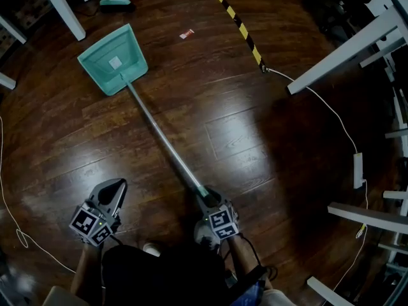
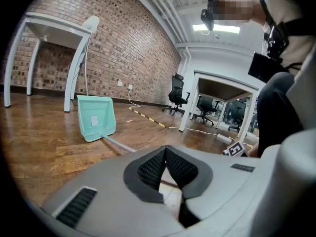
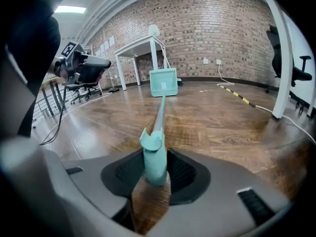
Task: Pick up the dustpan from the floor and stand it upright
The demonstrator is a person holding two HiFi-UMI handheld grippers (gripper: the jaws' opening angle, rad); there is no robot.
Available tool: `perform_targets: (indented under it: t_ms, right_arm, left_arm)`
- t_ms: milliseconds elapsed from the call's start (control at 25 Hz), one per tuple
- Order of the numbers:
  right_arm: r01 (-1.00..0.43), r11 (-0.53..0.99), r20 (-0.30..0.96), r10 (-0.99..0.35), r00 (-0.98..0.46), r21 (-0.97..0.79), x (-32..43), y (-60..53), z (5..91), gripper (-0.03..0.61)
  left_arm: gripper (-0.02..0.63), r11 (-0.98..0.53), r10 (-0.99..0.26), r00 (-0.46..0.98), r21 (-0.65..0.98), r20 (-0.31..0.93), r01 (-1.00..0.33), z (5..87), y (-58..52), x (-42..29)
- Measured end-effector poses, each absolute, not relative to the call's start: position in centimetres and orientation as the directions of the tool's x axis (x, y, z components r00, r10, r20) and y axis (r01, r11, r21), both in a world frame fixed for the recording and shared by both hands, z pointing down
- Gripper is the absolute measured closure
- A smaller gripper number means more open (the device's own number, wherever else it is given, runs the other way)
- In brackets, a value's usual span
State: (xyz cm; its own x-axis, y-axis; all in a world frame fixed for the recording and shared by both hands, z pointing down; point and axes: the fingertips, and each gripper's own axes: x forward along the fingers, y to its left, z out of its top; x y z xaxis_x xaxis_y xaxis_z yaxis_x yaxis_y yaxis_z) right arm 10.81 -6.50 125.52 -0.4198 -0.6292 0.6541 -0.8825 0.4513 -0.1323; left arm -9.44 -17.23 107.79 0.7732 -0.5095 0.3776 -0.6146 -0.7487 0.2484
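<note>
The teal dustpan [image 1: 113, 59] lies flat on the wooden floor at the upper left, and its long grey handle [image 1: 162, 139] runs down towards me. My right gripper [image 1: 207, 197] is down at the handle's teal end [image 3: 154, 154], with a pad pressed on each side of it. In the right gripper view the pan [image 3: 163, 82] lies far ahead along the shaft. Off to the left of the handle, my left gripper [image 1: 118, 185] hangs low over the floor, shut and holding nothing. It sees the dustpan [image 2: 95, 117] further off on the floor.
A teal brush head [image 1: 115, 4] rests near white table legs [image 1: 64, 8] at the top left. Yellow-black tape [image 1: 239, 24] crosses the floor at the top. More white table legs [image 1: 344, 50] and a white cable [image 1: 331, 116] are on the right. A paper scrap [image 1: 186, 34] lies near the pan.
</note>
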Motion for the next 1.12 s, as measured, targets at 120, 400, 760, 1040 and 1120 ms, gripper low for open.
perform_targets:
  t_ms: [120,400,760,1040,1120]
  right_arm:
    - [-0.884,0.450,0.649,-0.636,-0.418,-0.128,11.0,-6.7,124.4,0.437]
    - [-0.902,0.416,0.606,-0.691,-0.394,-0.112,11.6,-8.8,117.3,0.437]
    - [-0.917,0.394,0.579,-0.734,-0.355,-0.063,12.4,-13.1,102.2,0.437]
    - [-0.925,0.374,0.614,-0.718,-0.328,-0.057,12.4,-13.9,93.1,0.437]
    - [-0.927,0.370,0.629,-0.707,-0.324,-0.062,11.9,-14.2,90.9,0.436]
  left_arm:
    - [0.612,-0.739,-0.524,0.766,0.249,0.372,-0.626,106.8,-17.8,-9.9]
    - [0.614,-0.717,-0.533,0.761,0.280,0.369,-0.638,103.3,-17.7,-10.0]
    - [0.617,-0.685,-0.539,0.750,0.320,0.383,-0.655,93.1,-17.8,-10.6]
    - [0.617,-0.669,-0.558,0.740,0.324,0.376,-0.669,81.9,-18.0,-12.5]
    - [0.617,-0.660,-0.563,0.736,0.331,0.377,-0.675,79.4,-18.2,-13.1]
